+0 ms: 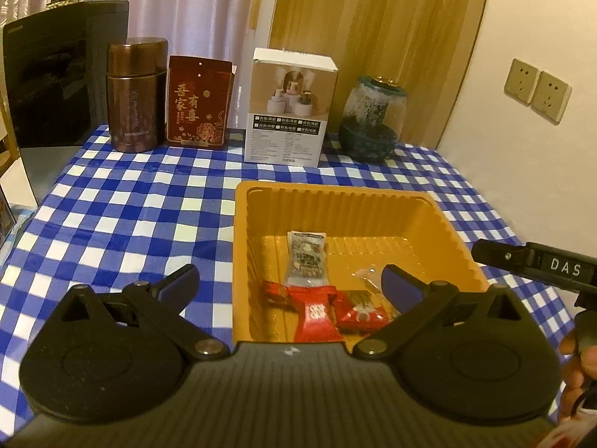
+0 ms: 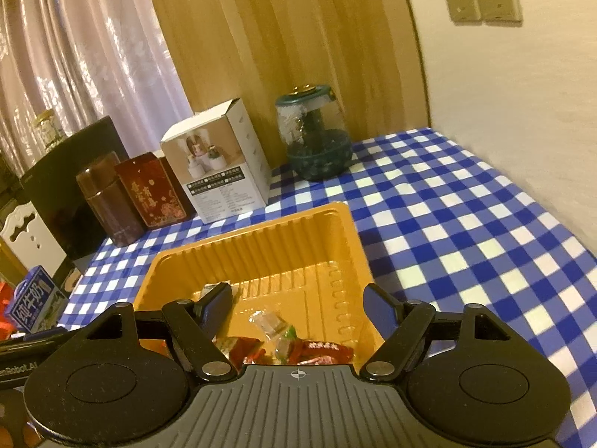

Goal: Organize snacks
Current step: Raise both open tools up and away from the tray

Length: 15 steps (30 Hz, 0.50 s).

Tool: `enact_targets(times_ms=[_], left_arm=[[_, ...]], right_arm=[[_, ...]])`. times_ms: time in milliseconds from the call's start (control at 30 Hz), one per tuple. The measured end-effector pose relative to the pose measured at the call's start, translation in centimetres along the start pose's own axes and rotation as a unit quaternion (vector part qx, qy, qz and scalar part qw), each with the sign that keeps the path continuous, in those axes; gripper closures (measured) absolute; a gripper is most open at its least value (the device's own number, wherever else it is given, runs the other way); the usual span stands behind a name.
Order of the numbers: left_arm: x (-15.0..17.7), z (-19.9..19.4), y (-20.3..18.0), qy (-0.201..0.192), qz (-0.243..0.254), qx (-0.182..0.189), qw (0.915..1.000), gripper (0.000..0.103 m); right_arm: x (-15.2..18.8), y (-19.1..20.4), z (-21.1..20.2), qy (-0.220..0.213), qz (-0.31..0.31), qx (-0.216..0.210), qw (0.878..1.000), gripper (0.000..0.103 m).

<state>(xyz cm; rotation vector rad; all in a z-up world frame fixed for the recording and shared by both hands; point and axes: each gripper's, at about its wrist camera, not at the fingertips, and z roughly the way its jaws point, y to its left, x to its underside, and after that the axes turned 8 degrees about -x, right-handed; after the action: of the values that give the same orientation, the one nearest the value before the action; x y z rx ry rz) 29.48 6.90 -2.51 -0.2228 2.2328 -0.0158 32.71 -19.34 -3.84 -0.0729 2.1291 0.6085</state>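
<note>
Over the orange tray [image 1: 440, 220] on the checked tablecloth [image 1: 123, 205], left gripper [image 1: 291, 280] jaws spread wide and empty, right gripper [image 2: 298, 304] jaws parted, gripping nothing, wrapped snacks [image 1: 317, 298] lying inside the tray

The left gripper [image 1: 289, 285] tilts downward with jaws spread wide and empty, and the right gripper [image 2: 294, 308] likewise stands parted, gripping nothing.
</note>
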Motion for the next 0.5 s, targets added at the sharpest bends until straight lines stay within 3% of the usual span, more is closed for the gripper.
enact_targets(times_ms=[500], left_arm=[[4.1, -5.3, -0.5, 0.013, -0.004, 0.016, 0.9998, 0.0]], right_arm=[[3.6, 0.9, -6.6, -0.016, 0.002, 0.0, 1.0, 0.026]])
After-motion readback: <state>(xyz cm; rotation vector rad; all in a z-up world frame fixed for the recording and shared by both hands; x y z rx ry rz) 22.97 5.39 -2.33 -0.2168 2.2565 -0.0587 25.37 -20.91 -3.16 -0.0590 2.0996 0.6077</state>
